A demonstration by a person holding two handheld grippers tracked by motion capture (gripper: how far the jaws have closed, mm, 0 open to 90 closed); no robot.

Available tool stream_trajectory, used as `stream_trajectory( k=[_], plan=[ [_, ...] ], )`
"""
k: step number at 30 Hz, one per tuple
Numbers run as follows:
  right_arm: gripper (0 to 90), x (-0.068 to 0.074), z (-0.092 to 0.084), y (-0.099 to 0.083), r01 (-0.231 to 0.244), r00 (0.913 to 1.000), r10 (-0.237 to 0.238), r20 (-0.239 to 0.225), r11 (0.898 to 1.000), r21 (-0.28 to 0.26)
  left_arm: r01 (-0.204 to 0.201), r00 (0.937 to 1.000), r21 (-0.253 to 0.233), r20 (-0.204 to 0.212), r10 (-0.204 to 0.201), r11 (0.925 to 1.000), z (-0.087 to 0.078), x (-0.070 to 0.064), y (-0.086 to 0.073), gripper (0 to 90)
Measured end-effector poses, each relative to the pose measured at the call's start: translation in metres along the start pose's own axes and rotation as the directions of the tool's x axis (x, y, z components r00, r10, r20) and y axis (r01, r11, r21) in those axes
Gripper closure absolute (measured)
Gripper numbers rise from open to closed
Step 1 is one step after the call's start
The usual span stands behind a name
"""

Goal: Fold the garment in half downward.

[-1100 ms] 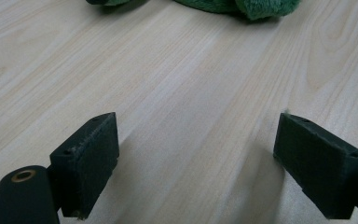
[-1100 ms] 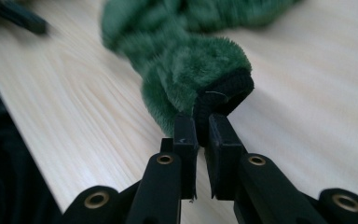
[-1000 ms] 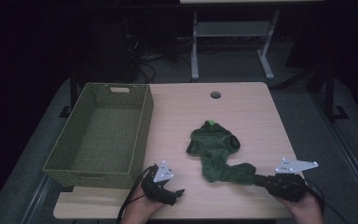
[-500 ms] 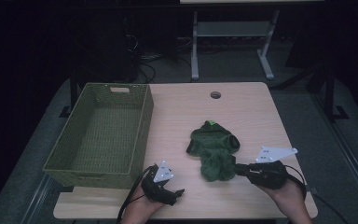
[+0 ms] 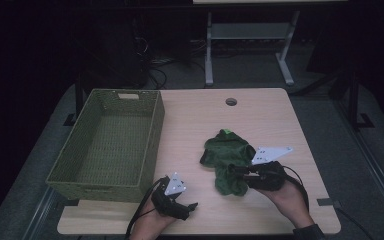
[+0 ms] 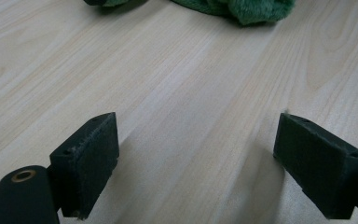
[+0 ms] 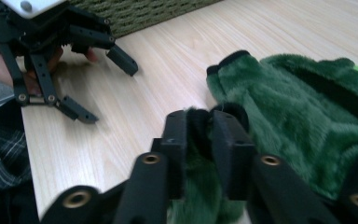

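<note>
A green fleece garment (image 5: 223, 149) lies bunched on the wooden table (image 5: 260, 115), right of centre. My right gripper (image 5: 236, 170) reaches over its near edge from the right. In the right gripper view, the jaws of this gripper (image 7: 209, 122) stand close together with a dark-edged fold of the garment (image 7: 303, 107) pinched between the pads; they have just been opening a little. My left gripper (image 5: 192, 205) rests low on the table at the front, open with nothing between its jaws (image 6: 196, 140). The garment's edge (image 6: 256, 9) lies beyond it.
A green woven basket (image 5: 155, 130) stands empty on the table's left half, close to my left gripper (image 7: 105, 88). A round cable hole (image 5: 231, 101) sits near the far edge. Bare wood lies between the two grippers.
My right gripper has moved left and slightly up, carrying the garment's outstretched end over onto the rest, so the garment is now more bunched. The left gripper has stayed put.
</note>
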State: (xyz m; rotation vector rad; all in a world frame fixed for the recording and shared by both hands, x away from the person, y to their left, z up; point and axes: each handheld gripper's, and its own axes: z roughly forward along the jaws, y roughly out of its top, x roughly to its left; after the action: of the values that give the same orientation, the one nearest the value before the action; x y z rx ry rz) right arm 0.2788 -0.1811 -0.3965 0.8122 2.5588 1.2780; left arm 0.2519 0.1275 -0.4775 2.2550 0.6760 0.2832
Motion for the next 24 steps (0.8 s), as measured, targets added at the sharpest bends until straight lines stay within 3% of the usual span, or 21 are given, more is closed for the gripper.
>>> stream_trajectory(
  k=[6, 9, 11, 18, 24],
  plan=[
    [71.0, -0.006, -0.003, -0.001, -0.025, 0.9997, 0.025, -0.001, 0.999, -0.035, -0.001, 1.0000, 0.001, 0.001, 0.001, 1.0000, 0.000, 0.000, 0.000, 13.3],
    [71.3, -0.010, -0.004, -0.001, -0.045, 0.9987, 0.044, -0.025, 0.997, -0.069, -0.006, 1.0000, 0.002, 0.000, 0.006, 1.0000, 0.000, 0.001, 0.000, 13.3],
    [69.7, -0.011, -0.002, 0.000, -0.040, 0.9982, 0.036, -0.048, 0.995, -0.092, -0.005, 1.0000, 0.001, 0.000, 0.005, 1.0000, 0.000, 0.000, 0.000, 13.3],
    [68.7, -0.010, -0.003, 0.011, -0.033, 0.9986, 0.028, -0.046, 0.992, -0.121, -0.010, 0.9999, 0.000, 0.000, 0.010, 0.9999, 0.000, 0.001, 0.000, 13.3],
    [77.1, -0.010, -0.022, -0.003, -0.038, 0.9992, 0.036, -0.016, 0.995, -0.092, -0.001, 1.0000, 0.001, 0.002, 0.001, 1.0000, 0.000, 0.000, 0.000, 13.3]
  ],
)
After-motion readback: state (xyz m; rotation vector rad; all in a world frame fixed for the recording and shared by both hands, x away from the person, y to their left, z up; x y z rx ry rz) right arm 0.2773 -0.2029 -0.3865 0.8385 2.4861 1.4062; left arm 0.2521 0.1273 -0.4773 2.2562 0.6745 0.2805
